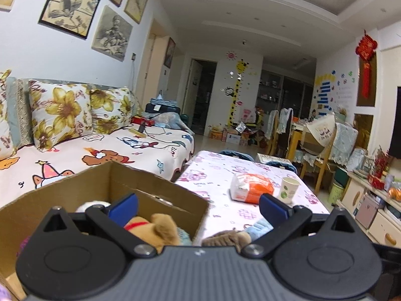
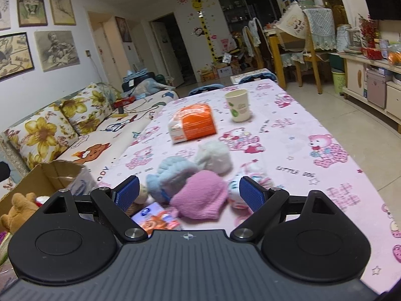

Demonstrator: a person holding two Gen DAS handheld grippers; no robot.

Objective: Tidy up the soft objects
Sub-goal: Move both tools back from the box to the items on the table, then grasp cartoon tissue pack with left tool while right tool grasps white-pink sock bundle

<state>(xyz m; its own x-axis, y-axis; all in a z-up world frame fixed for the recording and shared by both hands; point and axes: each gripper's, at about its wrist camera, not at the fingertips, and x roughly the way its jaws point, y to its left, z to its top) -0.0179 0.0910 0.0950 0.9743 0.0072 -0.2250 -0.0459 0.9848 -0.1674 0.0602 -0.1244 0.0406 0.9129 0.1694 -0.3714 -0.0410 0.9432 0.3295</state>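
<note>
A cardboard box (image 1: pixel 155 193) stands at the table's left edge and holds a brown plush toy (image 1: pixel 155 230) with a red collar. My left gripper (image 1: pixel 198 207) hangs open over the box's right corner, nothing between its blue pads. In the right wrist view, a pink knitted hat (image 2: pixel 200 198), a light blue knitted piece (image 2: pixel 173 175), a white fluffy toy (image 2: pixel 215 156) and a patterned white sock (image 2: pixel 253 178) lie heaped on the tablecloth. My right gripper (image 2: pixel 189 194) is open just before the pink hat. The box (image 2: pixel 42 178) shows at the left.
An orange tissue pack (image 2: pixel 194 123) and a paper cup (image 2: pixel 238 105) sit farther back on the pink-patterned table (image 2: pixel 313 175). A colourful packet (image 2: pixel 155 217) lies by the hats. A sofa with floral cushions (image 1: pixel 62 110) runs along the left; chairs and a cabinet stand to the right.
</note>
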